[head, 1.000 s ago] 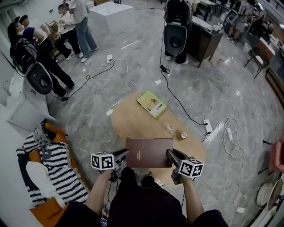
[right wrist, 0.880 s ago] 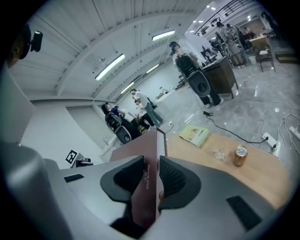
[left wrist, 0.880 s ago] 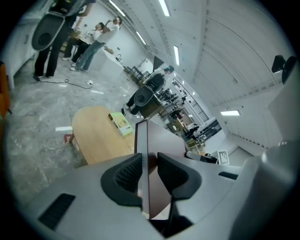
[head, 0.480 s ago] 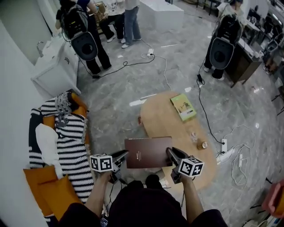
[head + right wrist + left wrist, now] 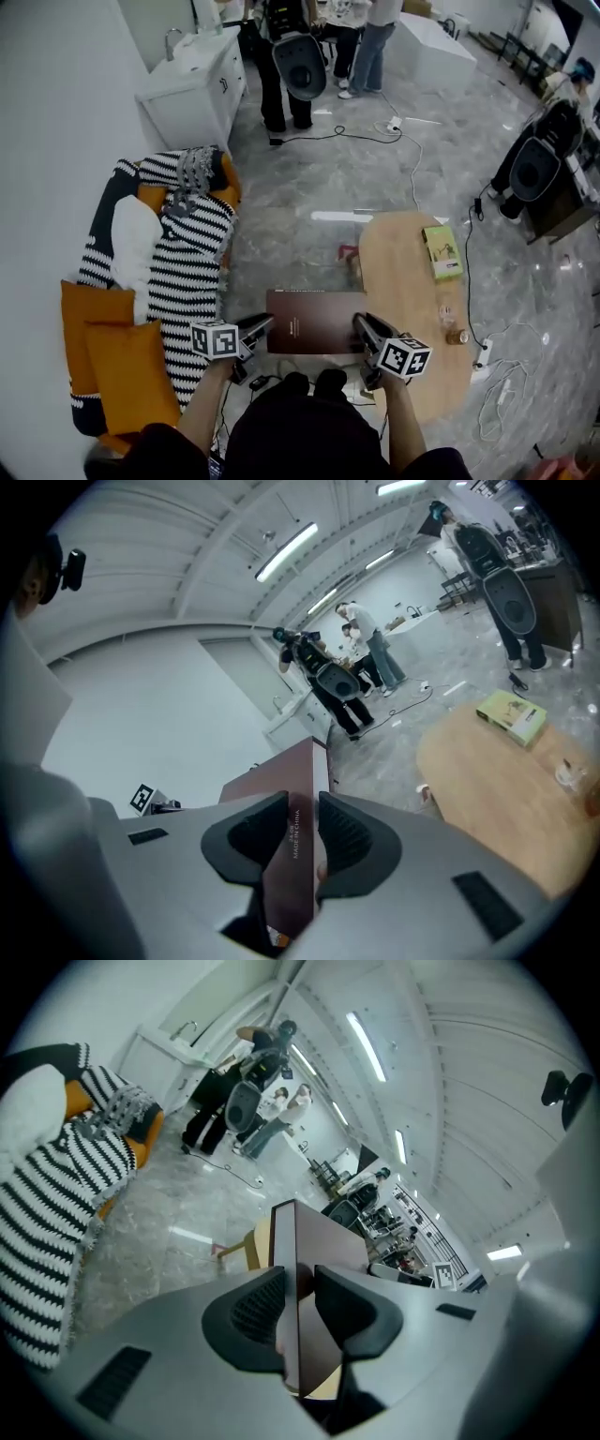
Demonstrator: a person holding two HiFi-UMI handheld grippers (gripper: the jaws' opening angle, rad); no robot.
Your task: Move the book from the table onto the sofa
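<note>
Fingers [image 5: 253,1312] of left gripper [image 5: 264,325] and right gripper [image 5: 361,325] clamp the book [image 5: 314,322].

Overhead, two jaws close-ups, common book [image 5: 314,322]

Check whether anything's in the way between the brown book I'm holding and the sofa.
Nothing visible is. The brown book, clamped between the left gripper and right gripper, has only floor between it and the sofa on its left. The sofa's seat carries a striped blanket and orange cushions.
</note>
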